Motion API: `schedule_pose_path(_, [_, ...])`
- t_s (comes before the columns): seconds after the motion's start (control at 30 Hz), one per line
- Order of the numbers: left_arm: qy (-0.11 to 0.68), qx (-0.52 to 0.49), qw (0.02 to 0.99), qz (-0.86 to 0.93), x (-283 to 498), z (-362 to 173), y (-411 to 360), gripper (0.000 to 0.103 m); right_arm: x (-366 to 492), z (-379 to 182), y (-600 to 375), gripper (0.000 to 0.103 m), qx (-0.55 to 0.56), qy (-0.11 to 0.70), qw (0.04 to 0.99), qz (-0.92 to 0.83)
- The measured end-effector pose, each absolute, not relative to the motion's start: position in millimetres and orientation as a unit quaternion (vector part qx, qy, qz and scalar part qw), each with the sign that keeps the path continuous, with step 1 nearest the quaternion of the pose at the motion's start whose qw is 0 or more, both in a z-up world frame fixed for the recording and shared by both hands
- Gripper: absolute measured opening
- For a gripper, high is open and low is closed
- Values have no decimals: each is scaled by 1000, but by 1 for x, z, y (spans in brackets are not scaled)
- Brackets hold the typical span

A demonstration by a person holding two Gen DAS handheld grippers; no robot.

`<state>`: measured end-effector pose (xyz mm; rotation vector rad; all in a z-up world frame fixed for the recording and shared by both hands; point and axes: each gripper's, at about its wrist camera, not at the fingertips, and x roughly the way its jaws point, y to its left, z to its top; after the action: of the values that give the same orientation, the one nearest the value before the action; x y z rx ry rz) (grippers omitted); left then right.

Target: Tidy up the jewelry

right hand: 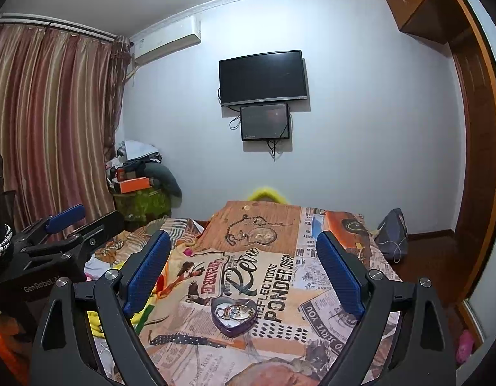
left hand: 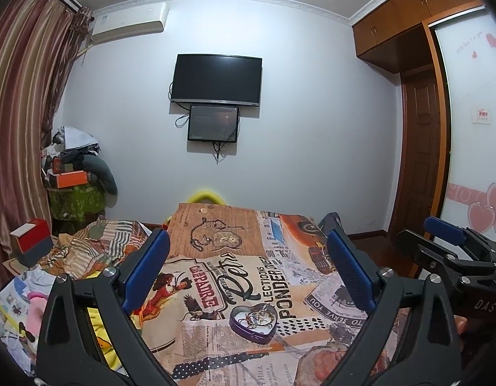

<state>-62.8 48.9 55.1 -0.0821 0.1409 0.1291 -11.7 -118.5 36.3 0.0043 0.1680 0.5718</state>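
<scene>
Left wrist view gives me the heart-shaped tin (left hand: 253, 321), purple-walled, sitting on the printed cloth (left hand: 215, 247) ahead of my left gripper (left hand: 248, 268) and between its fingers in the frame; inside lies a tangle of rings and thin chain, the jewelry (left hand: 260, 318). I judge these pieces light, small, hard and slippery, and apt to snag on each other, so I would pinch one ring by its band or a chain at a free loop, not grab the heap. The tin itself looks thin and light and may slide if nudged; its rim is the place to take it. My left gripper stands wide apart, holding nothing, and so does my right gripper (right hand: 244, 267), whose view shows the same tin (right hand: 234, 317) below and between the blue pads (right hand: 146, 267). Farther off on the cloth I take the necklace (left hand: 212, 236) for part of the print. Readable on the cloth: "Retro", "REFLECTIONS", "PONDER OVER", "SERVE YOU". One gripper body reads "GenRobot", the other "DAS".
</scene>
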Motion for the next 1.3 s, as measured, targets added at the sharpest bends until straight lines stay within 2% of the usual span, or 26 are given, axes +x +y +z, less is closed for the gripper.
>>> schedule_pose_path(1.3, [87, -49, 994, 37, -59, 52, 56, 101, -7, 32, -129, 91, 15, 92, 958, 270])
